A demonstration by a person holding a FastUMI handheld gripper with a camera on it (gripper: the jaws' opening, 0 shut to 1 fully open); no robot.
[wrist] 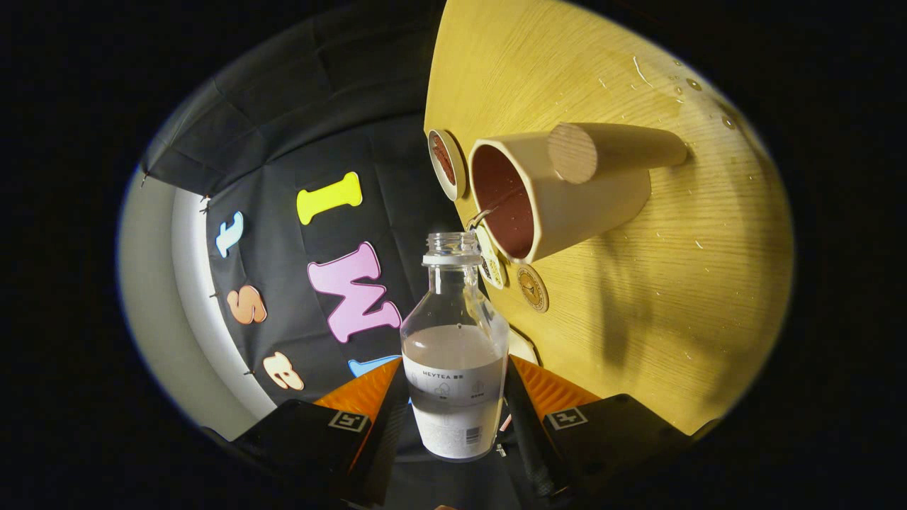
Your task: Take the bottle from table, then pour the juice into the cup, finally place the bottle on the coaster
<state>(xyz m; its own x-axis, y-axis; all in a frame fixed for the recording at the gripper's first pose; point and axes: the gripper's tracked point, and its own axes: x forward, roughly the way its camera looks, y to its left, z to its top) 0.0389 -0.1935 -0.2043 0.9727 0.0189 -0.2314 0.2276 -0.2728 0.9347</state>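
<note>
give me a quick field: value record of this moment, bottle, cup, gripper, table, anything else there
gripper: gripper shut on the bottle, one finger on each side of its lower body
bottle: clear bottle with no cap, partly full of pale liquid, its mouth close to the cup's rim
cup: cream cup with a dark red inside and a round wooden handle, standing on the table
pour: thin stream seems to run from mouth to cup, hard to be sure
table: yellow wooden table, droplets scattered on it
other: round coaster beside the cup; small round dish beyond it
</note>
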